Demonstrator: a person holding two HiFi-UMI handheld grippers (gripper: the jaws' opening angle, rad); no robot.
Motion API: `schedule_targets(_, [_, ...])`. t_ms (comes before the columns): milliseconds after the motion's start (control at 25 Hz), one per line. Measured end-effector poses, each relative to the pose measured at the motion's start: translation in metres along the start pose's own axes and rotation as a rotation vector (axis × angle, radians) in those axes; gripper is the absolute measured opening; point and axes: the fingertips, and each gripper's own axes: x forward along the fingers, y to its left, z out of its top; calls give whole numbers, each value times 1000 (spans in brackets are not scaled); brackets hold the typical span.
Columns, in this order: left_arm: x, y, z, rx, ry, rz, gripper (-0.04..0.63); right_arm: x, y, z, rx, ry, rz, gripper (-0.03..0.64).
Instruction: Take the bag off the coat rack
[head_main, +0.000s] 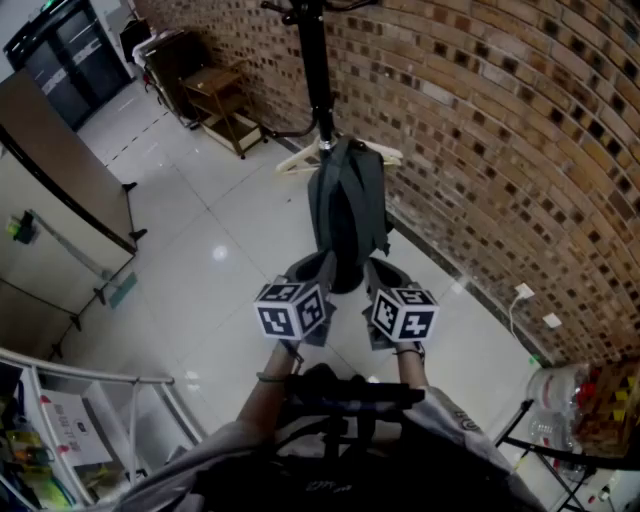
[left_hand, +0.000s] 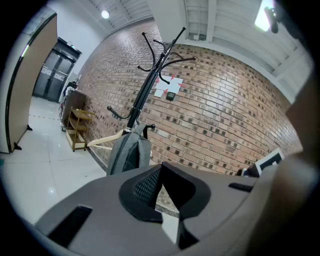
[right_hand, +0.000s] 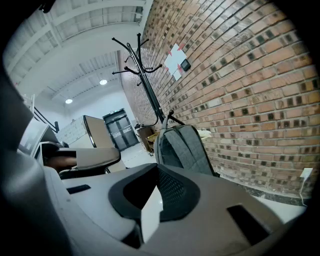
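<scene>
I saw a brick wall (head_main: 480, 120) running along the right, with pale floor tiles (head_main: 200, 260) spreading to the left. Against the wall stood the black coat rack (head_main: 316, 70). The grey bag (head_main: 346, 205) hung from it by its top, straight down along the pole. My left tool (head_main: 312, 266) and right tool (head_main: 382, 268) sat side by side just below the bag's lower end, one to each side. In the left gripper view the bag (left_hand: 127, 152) lay ahead and to the left, apart from the open, empty jaws. In the right gripper view it (right_hand: 185, 147) was ahead, slightly right, and those jaws were also spread and empty. A wooden hanger (head_main: 300, 158) poked out behind the bag.
</scene>
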Motion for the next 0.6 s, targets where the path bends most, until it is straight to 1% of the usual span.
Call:
schedule_targets(120, [5,2,9,5,-19,7,8,4,-5,3,7,-2,7,8])
schedule_targets(280, [16,5,20,10,-24,11,8,11,-15,12,26,-11,5,8])
schedule_targets(440, [32,12,33,48,-14,-3,8,25,-24,22,42,-22,-6,8])
schedule_targets(600, [53,30,47,75,-6,-12,8,46,-32,31,50,-25,-29,8])
